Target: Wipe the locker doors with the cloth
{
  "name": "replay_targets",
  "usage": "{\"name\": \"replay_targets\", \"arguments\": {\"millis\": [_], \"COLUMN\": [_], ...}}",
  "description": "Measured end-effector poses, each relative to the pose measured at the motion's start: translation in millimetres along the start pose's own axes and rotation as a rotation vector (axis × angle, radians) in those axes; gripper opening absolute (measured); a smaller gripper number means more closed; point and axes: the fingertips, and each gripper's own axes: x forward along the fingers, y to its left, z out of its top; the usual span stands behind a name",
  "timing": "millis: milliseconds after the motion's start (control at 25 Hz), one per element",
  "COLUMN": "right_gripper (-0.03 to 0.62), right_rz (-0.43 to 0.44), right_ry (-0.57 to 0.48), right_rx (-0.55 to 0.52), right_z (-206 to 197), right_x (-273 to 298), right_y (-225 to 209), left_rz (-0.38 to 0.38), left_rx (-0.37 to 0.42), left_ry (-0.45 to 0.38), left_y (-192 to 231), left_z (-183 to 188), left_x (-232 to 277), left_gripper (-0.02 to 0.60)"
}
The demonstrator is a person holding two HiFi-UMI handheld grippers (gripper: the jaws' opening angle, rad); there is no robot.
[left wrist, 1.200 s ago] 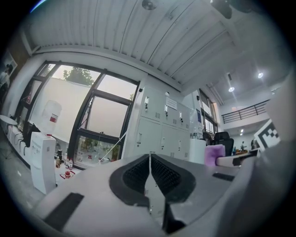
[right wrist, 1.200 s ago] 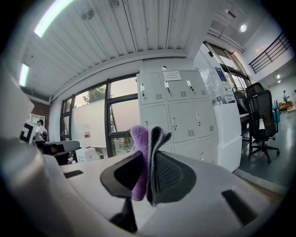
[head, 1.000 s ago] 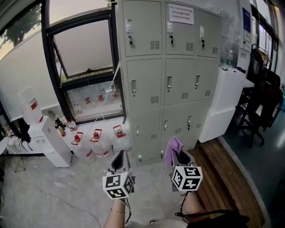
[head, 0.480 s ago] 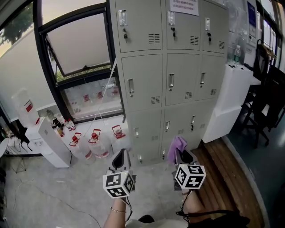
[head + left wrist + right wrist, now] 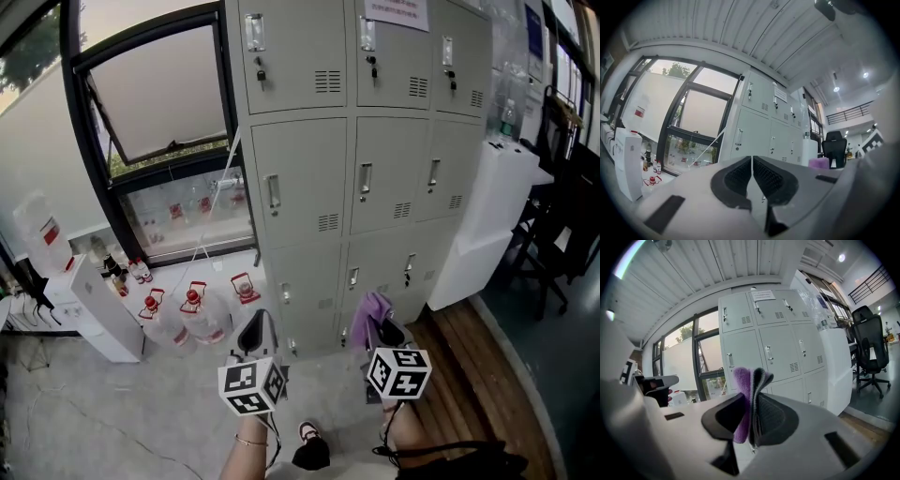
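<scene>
Closing on the locker doors (image 5: 361, 178): they stand nearer than a second ago, as yet untouched. Right gripper (image 5: 378, 330) is clamped on the purple cloth (image 5: 367, 312), well short of them. Left gripper (image 5: 253, 335) is closed and empty. Wiping has not begun.

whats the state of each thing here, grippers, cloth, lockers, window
left gripper: shut, nothing between its jaws
right gripper: shut on the purple fuzzy cloth
purple fuzzy cloth: folded, sticking up from the jaws, not touching the lockers
grey metal locker doors: all visible ones closed
black-framed window pane: tilted open
</scene>
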Motion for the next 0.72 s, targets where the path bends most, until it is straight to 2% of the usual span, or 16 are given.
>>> {"name": "replay_targets", "arguments": {"millis": [720], "right_gripper": [0.074], "right_rz": [0.014], "right_ry": [-0.075], "right_rx": [-0.067], "right_z": [90], "right_x": [197], "right_y": [-21], "left_rz": [0.048], "left_rx": [-0.047], "left_ry": [-0.048], "left_y": [77], "left_z": [20], "left_x": [197], "left_gripper": [0.015]}}
